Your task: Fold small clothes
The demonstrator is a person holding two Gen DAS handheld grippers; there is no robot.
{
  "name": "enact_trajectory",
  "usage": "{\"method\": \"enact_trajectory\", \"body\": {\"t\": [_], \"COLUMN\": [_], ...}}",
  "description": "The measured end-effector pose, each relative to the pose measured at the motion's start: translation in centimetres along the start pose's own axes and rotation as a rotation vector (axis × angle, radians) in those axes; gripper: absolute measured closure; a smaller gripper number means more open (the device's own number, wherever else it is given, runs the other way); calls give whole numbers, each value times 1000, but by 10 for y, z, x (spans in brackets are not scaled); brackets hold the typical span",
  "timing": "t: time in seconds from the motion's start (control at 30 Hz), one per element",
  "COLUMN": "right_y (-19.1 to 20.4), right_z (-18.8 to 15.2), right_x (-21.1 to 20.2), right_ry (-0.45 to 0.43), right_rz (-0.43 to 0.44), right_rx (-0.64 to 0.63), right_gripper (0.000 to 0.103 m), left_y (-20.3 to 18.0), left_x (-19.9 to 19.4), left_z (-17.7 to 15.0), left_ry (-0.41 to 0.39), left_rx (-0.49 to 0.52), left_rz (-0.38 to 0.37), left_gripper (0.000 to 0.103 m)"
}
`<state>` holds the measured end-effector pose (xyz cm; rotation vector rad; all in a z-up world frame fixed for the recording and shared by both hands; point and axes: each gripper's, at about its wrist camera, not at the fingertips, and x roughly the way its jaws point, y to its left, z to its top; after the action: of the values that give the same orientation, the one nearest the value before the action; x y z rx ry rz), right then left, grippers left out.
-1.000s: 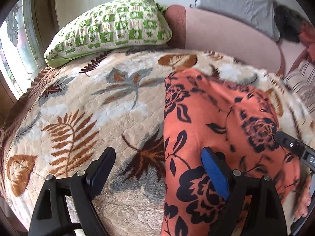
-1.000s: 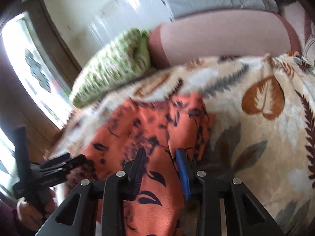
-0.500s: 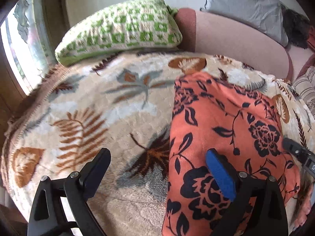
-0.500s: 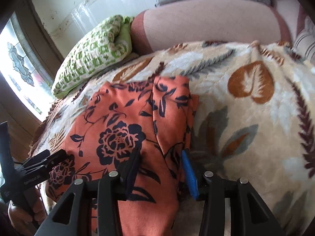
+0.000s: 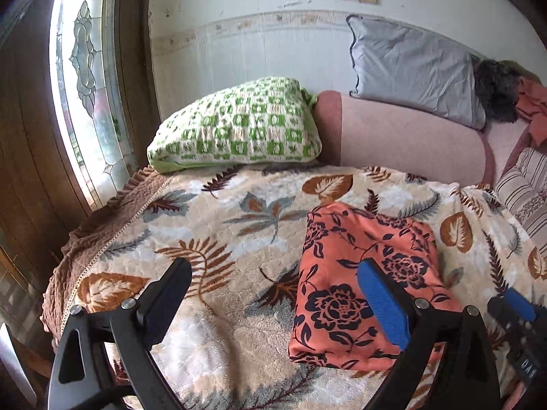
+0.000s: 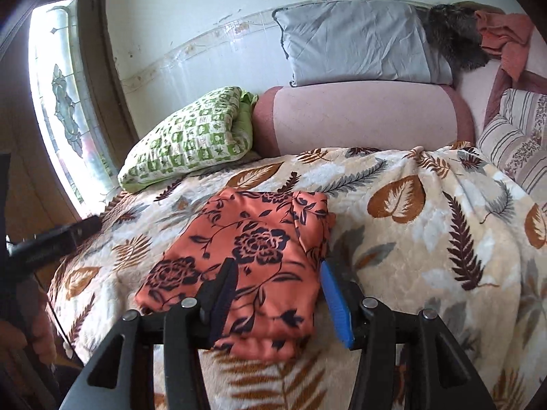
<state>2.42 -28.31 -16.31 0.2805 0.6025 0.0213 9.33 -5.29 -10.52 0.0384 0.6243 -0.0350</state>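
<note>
A leaf-print blanket (image 5: pixel 239 225) covers the bed. On it lies the folded orange garment (image 5: pixel 362 273), flat, long axis running from the near edge toward the pink bolster (image 5: pixel 407 143). The left gripper (image 5: pixel 277 294) hangs released, jaws wide, nothing clamped. The right gripper (image 6: pixel 278 290) is opening above the garment's near end, gripping nothing.

Open blanket (image 5: pixel 218 239) lies left of the folded cloth (image 5: pixel 355 273) and again to its right (image 6: pixel 427 239). Behind, a green pillow (image 5: pixel 239 130) and pink bolster (image 6: pixel 359 119) block the far edge; a striped cushion (image 6: pixel 519 143) crowds the right corner.
</note>
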Motion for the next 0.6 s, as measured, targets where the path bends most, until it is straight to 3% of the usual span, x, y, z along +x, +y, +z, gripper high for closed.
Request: {"method": "enact_trajectory", "body": {"t": [0.27, 0.47, 0.6], "right_y": [19, 37, 49], "right_z": [10, 25, 29], "right_x": [-47, -78, -93], "right_ry": [-59, -98, -117], "right_rz": [11, 14, 25], "right_rx": [-38, -43, -47], "right_gripper": [48, 42, 35], "left_y": [-1, 3, 7], "left_x": [-55, -95, -110], "left_z": [20, 30, 33], "left_ry": [-67, -148, -159], "left_rx": [10, 51, 60], "left_rz": [48, 118, 128], "left_gripper": [5, 3, 2]}}
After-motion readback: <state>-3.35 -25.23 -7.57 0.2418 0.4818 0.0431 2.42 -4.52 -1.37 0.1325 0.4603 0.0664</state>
